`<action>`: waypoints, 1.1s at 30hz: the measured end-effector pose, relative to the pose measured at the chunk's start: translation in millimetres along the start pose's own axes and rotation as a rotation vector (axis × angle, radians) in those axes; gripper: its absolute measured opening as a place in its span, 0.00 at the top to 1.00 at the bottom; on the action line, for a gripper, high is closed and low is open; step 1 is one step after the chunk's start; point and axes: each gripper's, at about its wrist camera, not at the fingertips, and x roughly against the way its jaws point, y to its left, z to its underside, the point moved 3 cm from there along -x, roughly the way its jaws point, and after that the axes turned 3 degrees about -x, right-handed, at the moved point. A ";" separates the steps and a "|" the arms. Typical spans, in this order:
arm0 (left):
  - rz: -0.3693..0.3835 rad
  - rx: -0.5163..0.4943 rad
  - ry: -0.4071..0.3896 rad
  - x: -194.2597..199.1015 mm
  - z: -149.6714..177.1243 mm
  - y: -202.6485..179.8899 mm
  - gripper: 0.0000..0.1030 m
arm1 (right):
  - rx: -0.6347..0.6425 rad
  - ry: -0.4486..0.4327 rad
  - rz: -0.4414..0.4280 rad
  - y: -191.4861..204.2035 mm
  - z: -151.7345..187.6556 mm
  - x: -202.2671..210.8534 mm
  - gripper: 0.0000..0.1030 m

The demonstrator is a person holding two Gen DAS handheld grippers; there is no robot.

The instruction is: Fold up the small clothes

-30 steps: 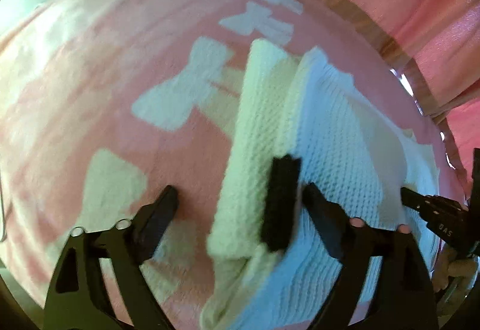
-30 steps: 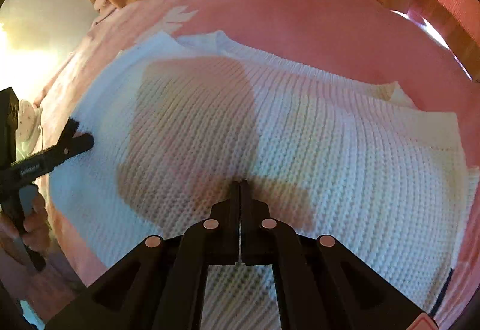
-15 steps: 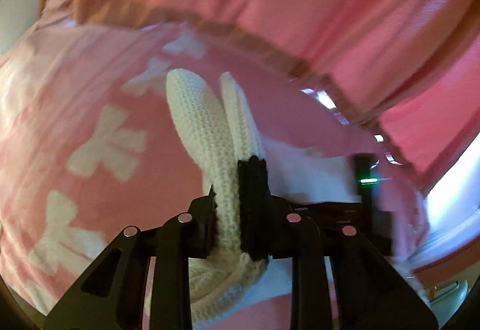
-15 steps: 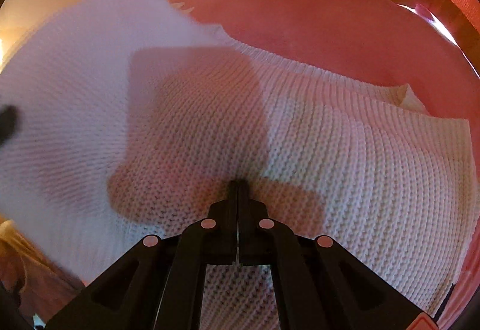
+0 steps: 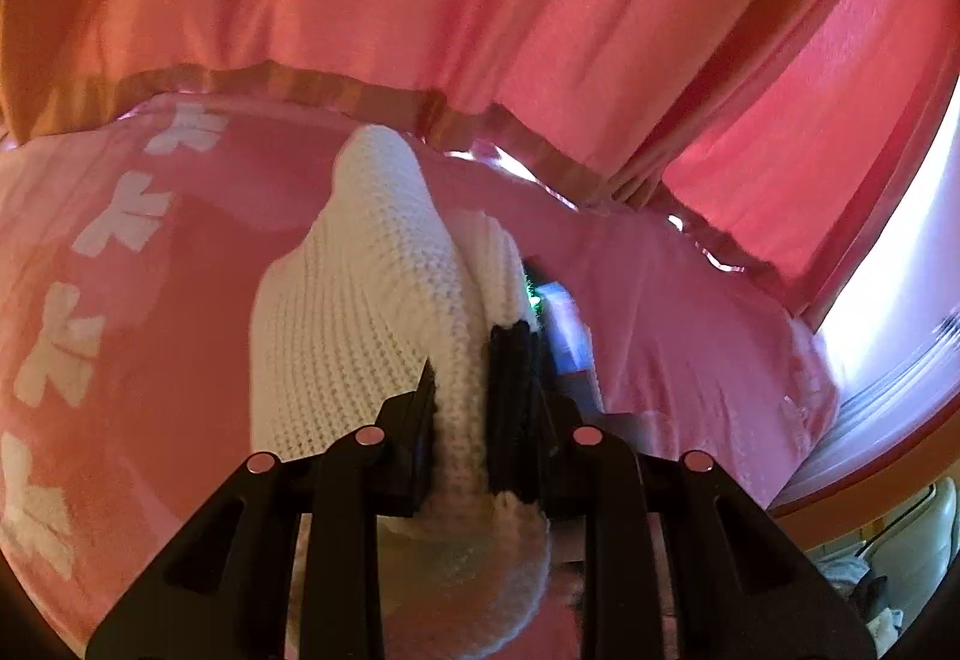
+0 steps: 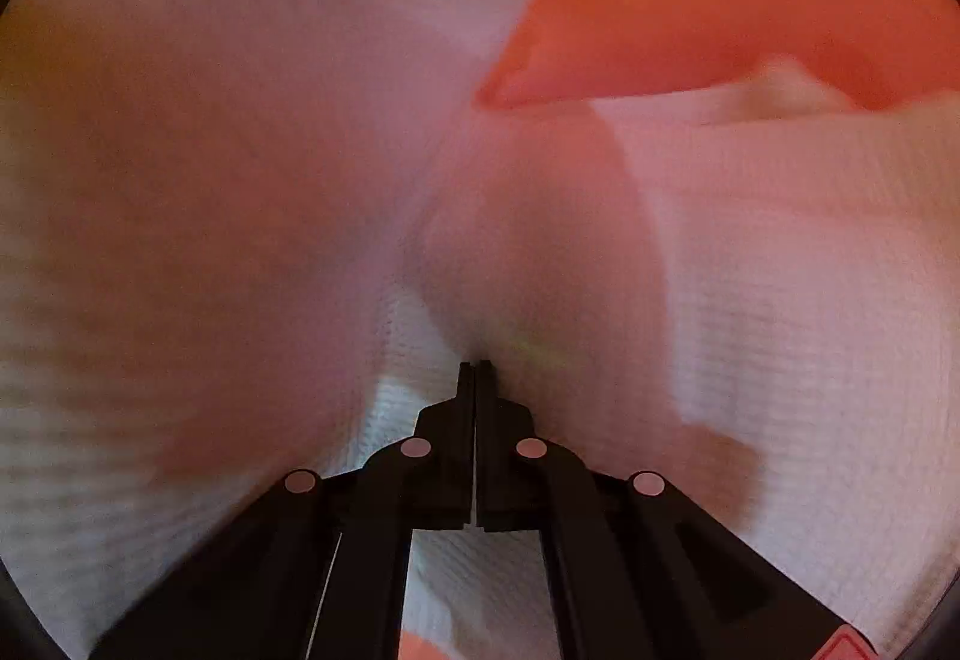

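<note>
Left wrist view shows the pink bedspread [image 5: 198,264] with its pale bow prints at the left edge, then the left gripper [image 5: 462,420] clamped on a bunched fold of the white knit sweater [image 5: 360,312], lifted clear above the spread, a black trim band [image 5: 513,408] against the right finger, and pink curtains [image 5: 540,0] with a bright window strip at far right. Right wrist view gives none of that room: blurred, shadowed knit [image 6: 780,300] fills nearly everything, lying spread beneath the right gripper [image 6: 476,369], whose jaws are pressed together with nothing between them, tips at the cloth; orange-pink bedding [image 6: 750,0] shows upper right.
</note>
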 end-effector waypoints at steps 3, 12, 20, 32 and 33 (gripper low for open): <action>-0.010 -0.030 0.047 -22.0 11.4 -10.0 0.77 | -0.006 -0.110 0.114 -24.8 5.3 52.5 0.88; 0.020 -0.122 0.109 -43.9 66.1 -40.4 0.37 | -0.071 -0.239 0.112 -65.8 52.2 123.8 0.51; -0.033 -0.165 -0.014 17.2 107.7 -20.6 0.10 | 0.005 -0.137 0.031 -31.0 51.8 88.2 0.36; -0.056 -0.276 0.069 4.1 143.1 -18.8 0.10 | 0.021 -0.199 -0.025 2.7 45.9 88.9 0.85; -0.037 -0.282 0.062 6.3 142.2 -22.2 0.10 | 0.034 -0.241 -0.062 9.8 46.7 108.2 0.85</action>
